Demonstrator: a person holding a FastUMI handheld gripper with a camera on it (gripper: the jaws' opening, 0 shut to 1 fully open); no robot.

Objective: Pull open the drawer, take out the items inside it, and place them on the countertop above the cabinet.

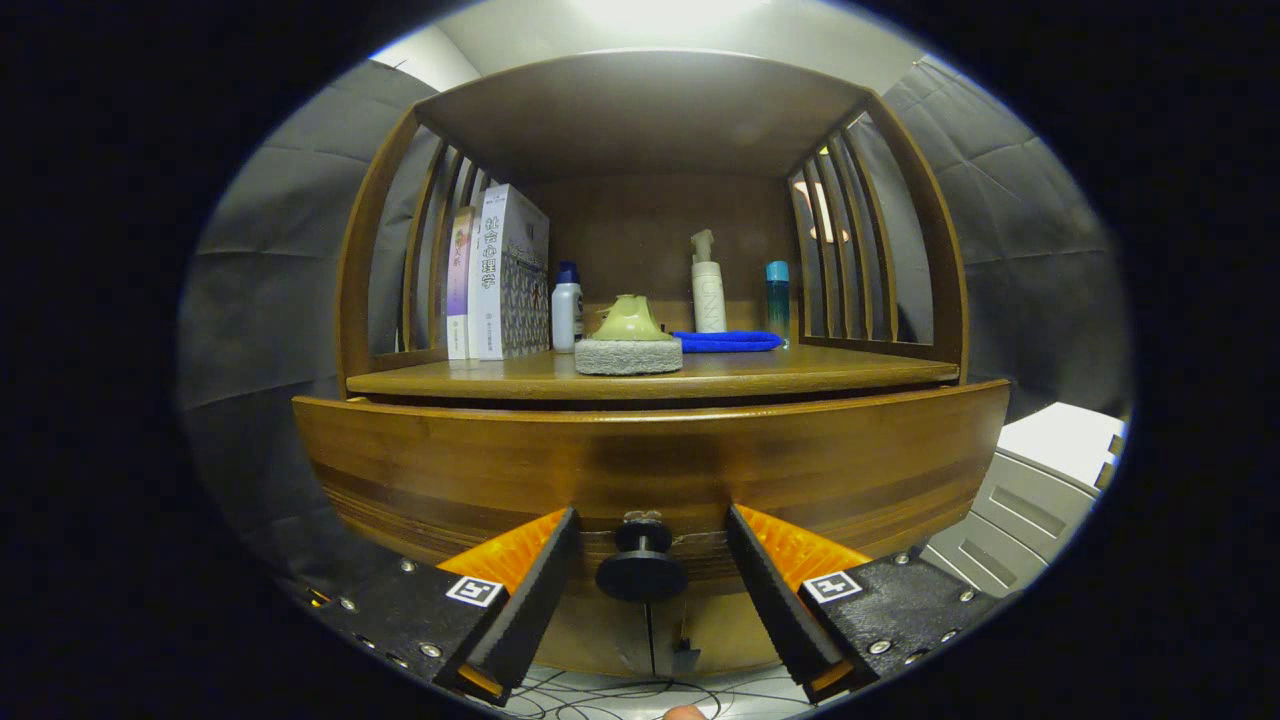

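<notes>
The gripper point(650, 535) has its two fingers spread apart, one on either side of the drawer knob point(641, 562), with a clear gap between each finger and the knob, so nothing is gripped yet. The knob is a small dark round pull on a short stem, standing out from the middle of the drawer front point(650, 465), a broad band of brown wood with darker grain streaks. The drawer looks pushed in, or nearly so; its inside is hidden, so what it holds cannot be told. Judged from this, the task is at its very start: the knob remains to be clamped, the drawer pulled out, and its contents lifted to the countertop point(800, 372) just above the drawer. That surface already carries a grey sponge with a pale green holder point(629, 343), a blue cloth point(728, 341), bottles and books further back.
</notes>
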